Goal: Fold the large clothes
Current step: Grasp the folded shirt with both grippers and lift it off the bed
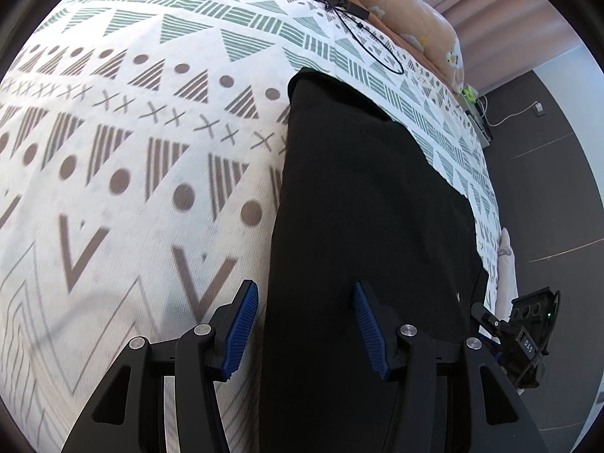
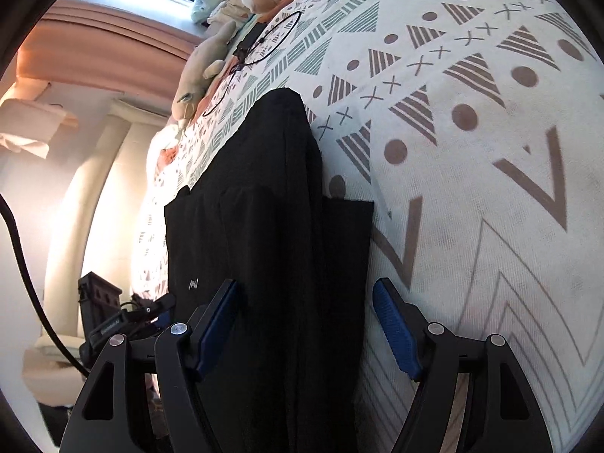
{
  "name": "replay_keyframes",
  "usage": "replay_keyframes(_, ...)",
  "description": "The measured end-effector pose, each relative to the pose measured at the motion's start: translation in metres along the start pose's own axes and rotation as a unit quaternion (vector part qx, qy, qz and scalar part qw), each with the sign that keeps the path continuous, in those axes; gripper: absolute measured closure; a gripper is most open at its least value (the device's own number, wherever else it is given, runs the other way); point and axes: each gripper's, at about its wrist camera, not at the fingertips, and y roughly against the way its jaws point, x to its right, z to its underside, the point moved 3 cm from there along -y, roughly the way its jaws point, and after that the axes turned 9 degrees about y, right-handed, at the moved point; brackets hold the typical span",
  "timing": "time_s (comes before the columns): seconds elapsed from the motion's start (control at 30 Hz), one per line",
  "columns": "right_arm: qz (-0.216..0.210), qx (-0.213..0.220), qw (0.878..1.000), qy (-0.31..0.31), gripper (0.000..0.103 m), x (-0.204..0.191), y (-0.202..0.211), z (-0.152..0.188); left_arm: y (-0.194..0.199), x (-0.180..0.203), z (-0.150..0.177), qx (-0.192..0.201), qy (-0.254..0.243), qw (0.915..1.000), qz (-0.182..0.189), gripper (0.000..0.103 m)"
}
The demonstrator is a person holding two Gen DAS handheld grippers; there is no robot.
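A black garment point(image 1: 358, 204) lies folded into a long strip on the patterned bedspread point(image 1: 132, 151). My left gripper point(image 1: 305, 324) is open above its near end, blue pads apart, one finger over the bedspread and one over the cloth. In the right wrist view the same black garment point(image 2: 264, 207) shows layered folds, a small white logo and a flap sticking out on the right. My right gripper point(image 2: 305, 324) is open above that end with nothing between its pads. The other gripper point(image 1: 528, 336) shows at the strip's far side, and likewise the other gripper point(image 2: 113, 321) at lower left.
A black cable with a small device point(image 1: 339, 3) lies on the bedspread beyond the garment. Plush toys point(image 1: 415, 19) line the bed's head end. The bed edge drops to a dark floor point(image 1: 547, 188) on the right. A pink curtain point(image 2: 94, 45) hangs beyond the bed.
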Motion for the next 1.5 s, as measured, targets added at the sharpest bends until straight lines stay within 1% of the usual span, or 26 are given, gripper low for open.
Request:
replay_keyframes(0.17, -0.033, -0.003, 0.999, -0.009, 0.031, 0.004, -0.011, -0.011, -0.012, 0.002, -0.011, 0.003, 0.000, 0.9999, 0.012, 0.049)
replay_keyframes(0.2, -0.038, -0.004, 0.999, -0.008, 0.032, 0.005, -0.013, -0.013, -0.014, 0.002, -0.014, 0.005, 0.001, 0.9999, 0.012, 0.049)
replay_keyframes(0.27, -0.043, -0.004, 0.999, -0.006, 0.038, 0.006, -0.016, -0.015, -0.020, 0.003, -0.019, 0.008, 0.005, 0.9999, 0.013, 0.049)
replay_keyframes(0.3, -0.046, -0.005, 0.999, -0.007, 0.044, 0.006, -0.017, -0.016, -0.021, 0.002, -0.020, 0.009, 0.007, 0.9998, 0.016, 0.049)
replay_keyframes(0.33, -0.048, -0.007, 0.999, -0.007, 0.054, 0.007, -0.019, -0.016, -0.022, 0.002, -0.021, 0.010, 0.011, 0.9998, 0.017, 0.049)
replay_keyframes(0.37, -0.050, -0.011, 0.999, -0.007, 0.060, 0.007, -0.020, -0.016, -0.021, 0.002, -0.021, 0.011, 0.013, 0.9997, 0.019, 0.051)
replay_keyframes(0.4, -0.054, -0.013, 0.998, -0.009, 0.070, 0.006, -0.021, -0.016, -0.020, 0.002, -0.021, 0.011, 0.017, 0.9996, 0.020, 0.055)
replay_keyframes(0.43, -0.053, -0.010, 0.999, -0.008, 0.075, 0.002, -0.020, -0.015, -0.018, 0.003, -0.020, 0.012, 0.019, 0.9995, 0.021, 0.060)
replay_keyframes(0.47, -0.048, -0.005, 0.999, 0.002, 0.079, -0.002, -0.017, -0.015, -0.016, 0.005, -0.020, 0.015, 0.019, 0.9995, 0.020, 0.063)
replay_keyframes(0.5, -0.044, 0.002, 0.999, 0.016, 0.084, -0.010, -0.013, -0.015, -0.012, 0.008, -0.018, 0.020, 0.016, 0.9995, 0.018, 0.068)
replay_keyframes(0.53, -0.039, 0.012, 0.999, 0.035, 0.086, -0.021, -0.006, -0.014, -0.007, 0.009, -0.016, 0.024, 0.013, 0.9995, 0.018, 0.072)
replay_keyframes(0.63, -0.034, 0.029, 0.997, 0.059, 0.090, -0.043, 0.007, -0.014, 0.007, 0.020, -0.013, 0.038, 0.004, 0.9989, 0.029, 0.079)
replay_keyframes(0.7, -0.032, 0.040, 0.996, 0.072, 0.090, -0.058, 0.019, -0.012, 0.021, 0.023, -0.008, 0.048, 0.001, 0.9982, 0.036, 0.080)
replay_keyframes(0.93, -0.045, 0.074, 0.992, 0.088, 0.090, -0.099, 0.060, 0.003, 0.084, 0.037, 0.014, 0.089, -0.011, 0.9938, 0.065, 0.081)
replay_keyframes(1.13, -0.062, 0.092, 0.987, 0.116, 0.090, -0.141, 0.088, 0.019, 0.140, 0.042, 0.026, 0.131, -0.023, 0.9874, 0.086, 0.081)
replay_keyframes(1.3, -0.074, 0.100, 0.982, 0.144, 0.090, -0.178, 0.097, 0.030, 0.180, 0.035, 0.029, 0.159, -0.019, 0.9825, 0.096, 0.081)
replay_keyframes(1.5, -0.096, 0.101, 0.974, 0.182, 0.090, -0.230, 0.092, 0.038, 0.232, 0.009, 0.033, 0.191, -0.011, 0.9766, 0.098, 0.081)
